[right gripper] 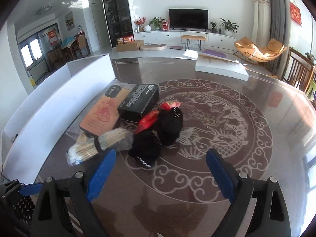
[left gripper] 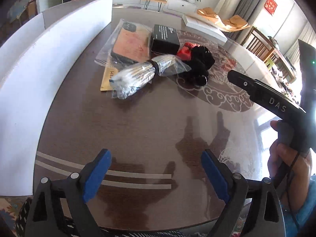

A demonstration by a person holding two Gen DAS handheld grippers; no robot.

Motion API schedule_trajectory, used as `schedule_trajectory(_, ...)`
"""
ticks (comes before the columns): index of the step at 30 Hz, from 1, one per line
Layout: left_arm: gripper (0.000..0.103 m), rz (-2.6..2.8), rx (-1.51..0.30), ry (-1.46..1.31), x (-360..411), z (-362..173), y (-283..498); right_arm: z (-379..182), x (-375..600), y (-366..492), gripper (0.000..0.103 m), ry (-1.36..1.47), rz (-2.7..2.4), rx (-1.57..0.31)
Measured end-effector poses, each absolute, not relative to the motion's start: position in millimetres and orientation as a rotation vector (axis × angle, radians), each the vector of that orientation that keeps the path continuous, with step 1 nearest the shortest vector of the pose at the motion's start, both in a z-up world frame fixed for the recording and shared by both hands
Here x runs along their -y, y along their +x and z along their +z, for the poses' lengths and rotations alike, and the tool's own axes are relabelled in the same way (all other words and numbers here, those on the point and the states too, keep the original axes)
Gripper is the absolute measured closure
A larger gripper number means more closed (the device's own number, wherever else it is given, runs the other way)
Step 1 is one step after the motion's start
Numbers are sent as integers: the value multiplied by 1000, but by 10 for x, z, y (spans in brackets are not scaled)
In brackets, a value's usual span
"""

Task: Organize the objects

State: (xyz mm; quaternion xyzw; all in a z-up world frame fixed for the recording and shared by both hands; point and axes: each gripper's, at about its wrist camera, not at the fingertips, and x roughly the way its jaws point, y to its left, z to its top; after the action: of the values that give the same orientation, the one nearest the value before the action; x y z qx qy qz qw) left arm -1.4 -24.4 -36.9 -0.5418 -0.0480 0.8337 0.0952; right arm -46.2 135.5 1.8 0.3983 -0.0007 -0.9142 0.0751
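Both tongs, left (left gripper: 155, 174) and right (right gripper: 161, 174), gape wide and empty, approaching the far-left pile; next likely gripping the bagged sticks (right gripper: 94, 148).

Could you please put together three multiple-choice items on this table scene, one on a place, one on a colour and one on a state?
1. Where does the black box sit?
A. Inside the white bin
B. On the table, in the pile, touching the bagged phone case
C. On the floor by the television

2. What colour are the pads on the gripper fingers?
A. Blue
B. Green
C. Yellow

3. How is the left gripper?
A. Shut on the bagged stick bundle
B. Shut on the black cloth
C. Open, holding nothing

Key: 1 B, the box rests against the phone case on the table, outside the white bin. 2 A, blue pads line the fingers in both views. 3 C, its jaws stand wide over bare table, short of the stick bundle.
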Motion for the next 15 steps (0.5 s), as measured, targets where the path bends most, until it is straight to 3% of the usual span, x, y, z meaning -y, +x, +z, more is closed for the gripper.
schedule_trajectory(8, 5, 2497, -198, -1571, -326, -543, -283, -393, -2085, -214, 10, 1328, -2807, 43)
schedule_trajectory(10, 0, 2504, -206, -1512, -417, -581, -358, -465, -2079, -205, 10, 1340, -2801, 52)
schedule_trajectory(15, 0, 2537, -207, -1382, -494, -591, -448, -552, -2027, -259, 8, 1379, -2780, 36)
